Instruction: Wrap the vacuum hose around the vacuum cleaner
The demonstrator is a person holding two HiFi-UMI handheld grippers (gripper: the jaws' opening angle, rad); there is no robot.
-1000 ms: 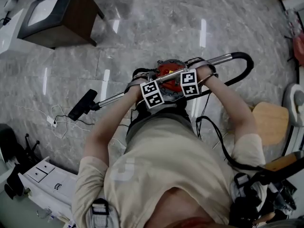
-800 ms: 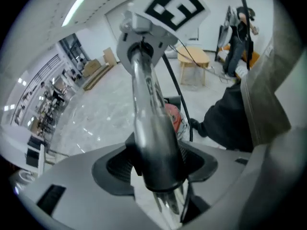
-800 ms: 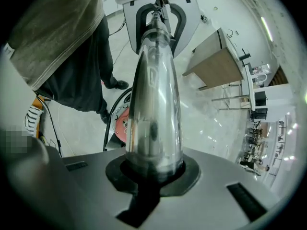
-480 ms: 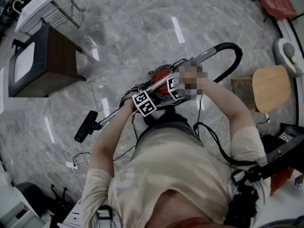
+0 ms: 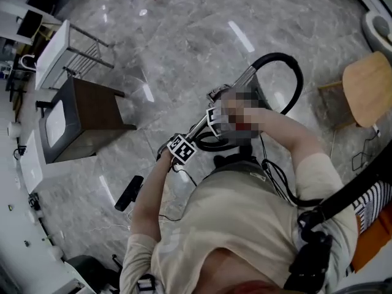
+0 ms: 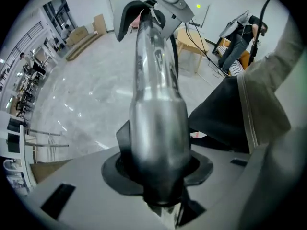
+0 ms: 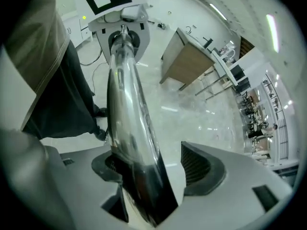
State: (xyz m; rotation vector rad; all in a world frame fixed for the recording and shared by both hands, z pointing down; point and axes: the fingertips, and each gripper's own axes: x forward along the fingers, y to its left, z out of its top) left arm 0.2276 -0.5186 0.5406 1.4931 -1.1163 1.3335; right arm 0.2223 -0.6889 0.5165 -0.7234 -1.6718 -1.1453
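1. Left gripper [image 6: 159, 169]: jaws have just been closing and are now clamped on the vacuum's metal wand [image 6: 156, 104].
2. Right gripper [image 7: 154, 170]: jaws just sprung apart. The wand lies between them against one pad, with the other pad clear.
3. Black hose [image 5: 296, 69]: arcs from the wand's upper end over the marble floor [image 5: 184, 48], beyond both hands.
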